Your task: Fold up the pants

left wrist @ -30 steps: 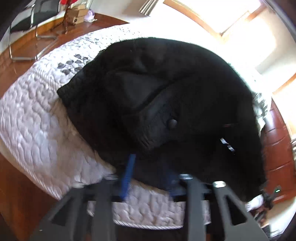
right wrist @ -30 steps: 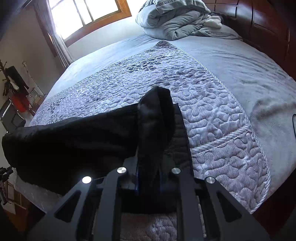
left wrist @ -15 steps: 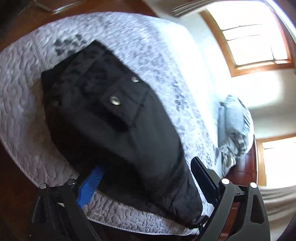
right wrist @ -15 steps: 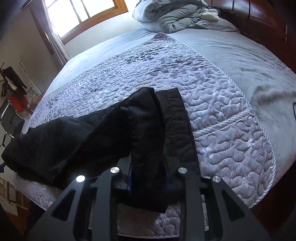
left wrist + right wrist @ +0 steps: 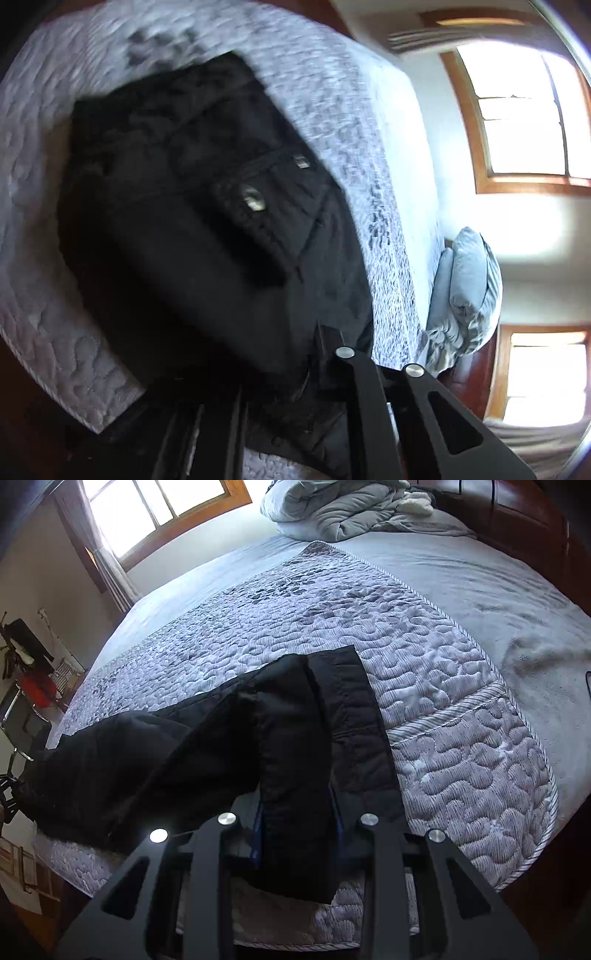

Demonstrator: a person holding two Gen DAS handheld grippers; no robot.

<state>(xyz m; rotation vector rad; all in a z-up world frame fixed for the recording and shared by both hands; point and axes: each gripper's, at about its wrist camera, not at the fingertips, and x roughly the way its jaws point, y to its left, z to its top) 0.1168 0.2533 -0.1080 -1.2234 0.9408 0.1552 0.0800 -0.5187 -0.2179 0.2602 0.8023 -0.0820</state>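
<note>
On my right wrist feed the right claw (image 5: 295,834) is clamped on a doubled strip of the black pants (image 5: 207,749): a fold of fabric rises between the blue-lined fingers (image 5: 256,834) and hangs over toward the camera. The rest of the garment lies on the quilted coverlet (image 5: 424,686) of the bed, stretching away from the claw toward the coverlet's left end, with one flat stitched edge lying just to the right of the pinched fold. Beyond the coverlet, the grey sheet (image 5: 480,576) runs up to a rumpled grey duvet (image 5: 343,509) heaped by the dark wooden headboard (image 5: 524,517). A wood-framed window (image 5: 159,506) glows behind the coverlet's far side.

The left wrist feed is smeared with motion blur (take its detail loosely). The pants (image 5: 177,229) fill most of it, bunched on the coverlet (image 5: 44,192), with a pocket flap and a metal snap button (image 5: 253,201) facing the lens. The left claw (image 5: 280,373) sits at the near edge of the pants; its right finger (image 5: 328,343) presses against the cloth, but the other finger is lost in dark fabric, so I cannot tell whether it is gripping or spread.
</note>
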